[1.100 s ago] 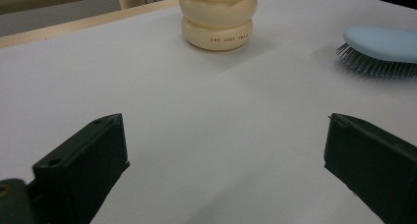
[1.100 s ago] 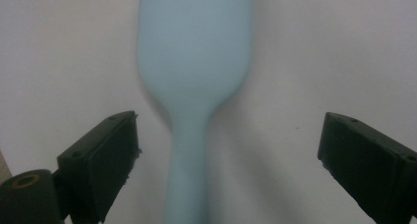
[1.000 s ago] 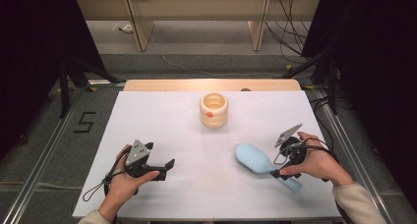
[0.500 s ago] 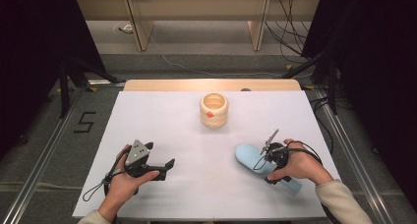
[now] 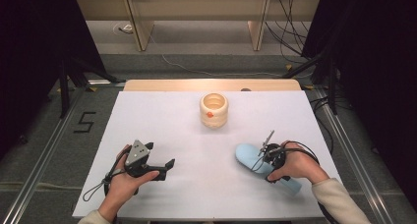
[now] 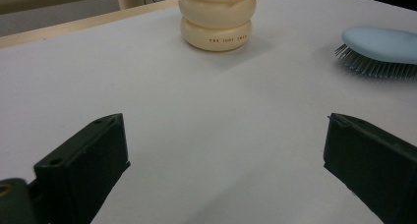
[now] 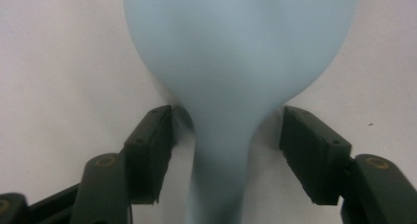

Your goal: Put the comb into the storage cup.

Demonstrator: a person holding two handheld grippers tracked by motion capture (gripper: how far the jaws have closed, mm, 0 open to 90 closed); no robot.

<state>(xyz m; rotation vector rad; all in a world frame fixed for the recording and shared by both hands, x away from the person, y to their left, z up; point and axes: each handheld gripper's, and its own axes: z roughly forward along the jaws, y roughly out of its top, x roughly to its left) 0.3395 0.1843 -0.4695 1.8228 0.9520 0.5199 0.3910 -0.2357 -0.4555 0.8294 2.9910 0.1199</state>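
A light blue hairbrush (image 5: 247, 154) lies bristles down on the white table (image 5: 162, 116) at the right front; its head (image 6: 383, 44) is at the right edge of the left gripper view. My right gripper (image 5: 265, 161) points down over the brush's neck (image 7: 223, 150). Its jaws have just been closing and stand on either side of the neck, with narrow gaps left at both pads (image 7: 150, 150). My left gripper (image 5: 160, 155) is held at the left front, jaws wide open (image 6: 221, 150) with nothing between them.
A cream ringed cup (image 5: 214, 110) with an orange mark stands at the middle back of the table, also ahead in the left gripper view (image 6: 217, 17). A wooden strip (image 5: 211, 85) borders the table's far edge. Cables lie on the floor beyond.
The right hand has moved left and down onto the brush's neck, the gripper has tipped to point downward, and its jaws have narrowed. The left hand has stayed put.
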